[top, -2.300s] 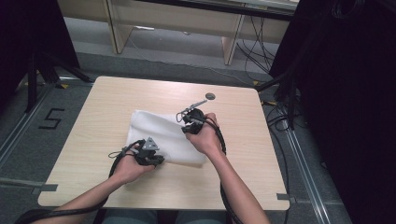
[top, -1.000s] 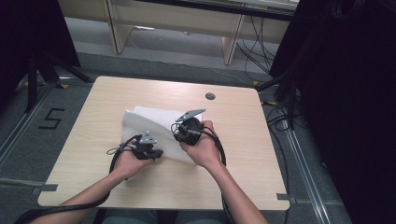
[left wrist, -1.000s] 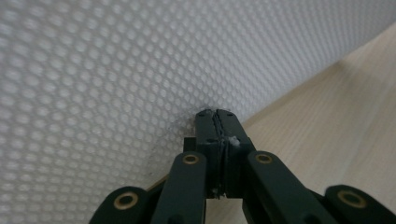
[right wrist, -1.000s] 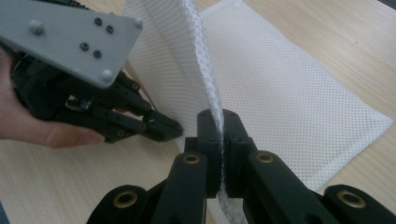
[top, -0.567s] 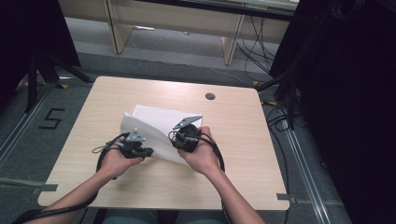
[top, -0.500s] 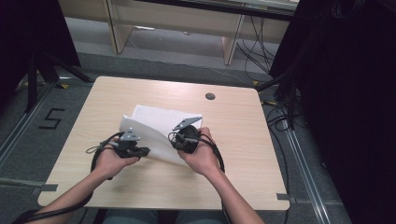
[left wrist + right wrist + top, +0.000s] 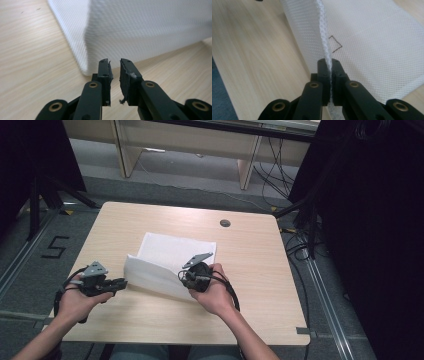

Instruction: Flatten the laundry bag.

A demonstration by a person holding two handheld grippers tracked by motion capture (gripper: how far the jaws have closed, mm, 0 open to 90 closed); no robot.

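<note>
A white mesh cloth (image 7: pixel 170 256) lies mid-table, its near part folded over along a raised crease. My right gripper (image 7: pixel 189 276) is shut on the cloth's near edge; in the right gripper view the hem (image 7: pixel 324 37) runs up from between the jaws of the gripper (image 7: pixel 327 61). My left gripper (image 7: pixel 121 283) sits on the table just left of the cloth's left corner, apart from it. Its jaws have just been opening. In the left gripper view they stand a narrow gap apart at the gripper tip (image 7: pixel 115 62) with nothing between them, and the cloth's folded corner (image 7: pixel 150 30) is just ahead.
The wooden table (image 7: pixel 260 285) has a small round hole (image 7: pixel 225 223) near its far edge. Bare wood lies to the left, right and front of the cloth. A "5" is marked on the floor (image 7: pixel 54 248) at the left. Desk legs and cables stand beyond the table.
My left gripper has let go of the cloth and drawn away to the left, jaws parting. The cloth's left part has settled onto the table. The right gripper has kept its hold, barely moving.
</note>
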